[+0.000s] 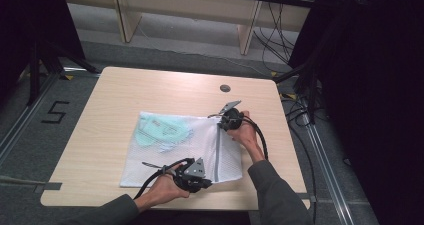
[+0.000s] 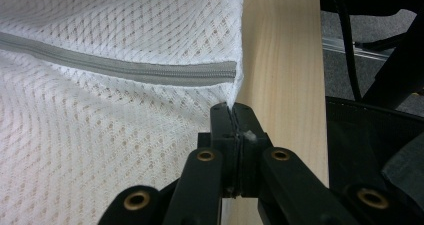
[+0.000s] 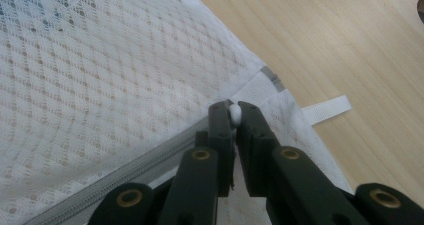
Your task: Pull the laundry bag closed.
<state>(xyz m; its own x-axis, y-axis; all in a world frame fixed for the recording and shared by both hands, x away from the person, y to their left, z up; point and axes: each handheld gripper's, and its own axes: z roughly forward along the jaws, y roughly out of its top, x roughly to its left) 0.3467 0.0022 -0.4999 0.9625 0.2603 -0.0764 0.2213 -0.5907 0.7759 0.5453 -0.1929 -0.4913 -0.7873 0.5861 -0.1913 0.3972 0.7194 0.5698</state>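
White mesh laundry bag [image 1: 172, 150] with a grey zipper [image 2: 120, 70] lies flat on the pale wooden desk [image 1: 110, 110]. Left tongs [image 2: 232, 116] are clamped on its near corner edge. Right tongs [image 3: 233, 114] pinch a small white zipper pull [image 3: 234, 115] at the far end. Pale green contents [image 1: 162, 131] are blurred through the mesh.

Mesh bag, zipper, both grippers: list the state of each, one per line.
mesh bag: flat on the table, a green item inside.
zipper: closed along the stretch seen.
left gripper: shut on the bag's edge.
right gripper: shut on the white zipper pull.
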